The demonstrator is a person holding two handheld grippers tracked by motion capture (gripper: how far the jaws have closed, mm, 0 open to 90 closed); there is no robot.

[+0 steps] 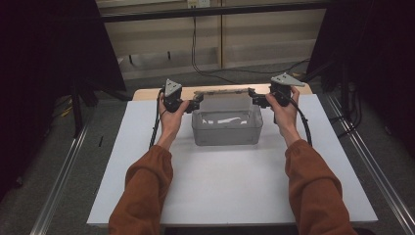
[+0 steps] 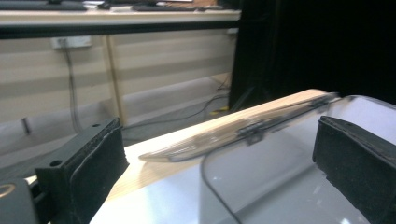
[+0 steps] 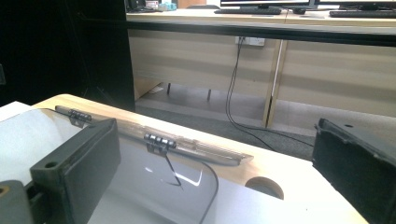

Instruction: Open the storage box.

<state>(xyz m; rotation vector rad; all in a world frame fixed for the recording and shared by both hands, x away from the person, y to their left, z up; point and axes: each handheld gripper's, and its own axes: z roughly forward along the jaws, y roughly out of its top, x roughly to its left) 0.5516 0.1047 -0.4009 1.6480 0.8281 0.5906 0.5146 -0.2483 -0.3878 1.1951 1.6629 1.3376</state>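
A clear plastic box [image 1: 226, 128] stands on the white table top [image 1: 220, 186], a little beyond its middle. Its clear hinged lid [image 1: 222, 95] is swung open toward the far side. My left gripper [image 1: 195, 104] is at the lid's left end and my right gripper [image 1: 255, 98] is at its right end, both pointing inward. In the left gripper view the lid's long edge [image 2: 233, 133] runs beyond wide-open jaws [image 2: 219, 163] with nothing pressed between the pads. The right gripper [image 3: 215, 163] is likewise open, with the lid's hinges [image 3: 160, 141] beyond it.
A wooden strip [image 1: 147, 93] borders the table's far edge and has a round hole [image 3: 264, 186] near the right end. Cables [image 1: 205, 68] lie on the floor behind. Black curtains hang at both sides. Metal rails [image 1: 63, 176] run along the floor.
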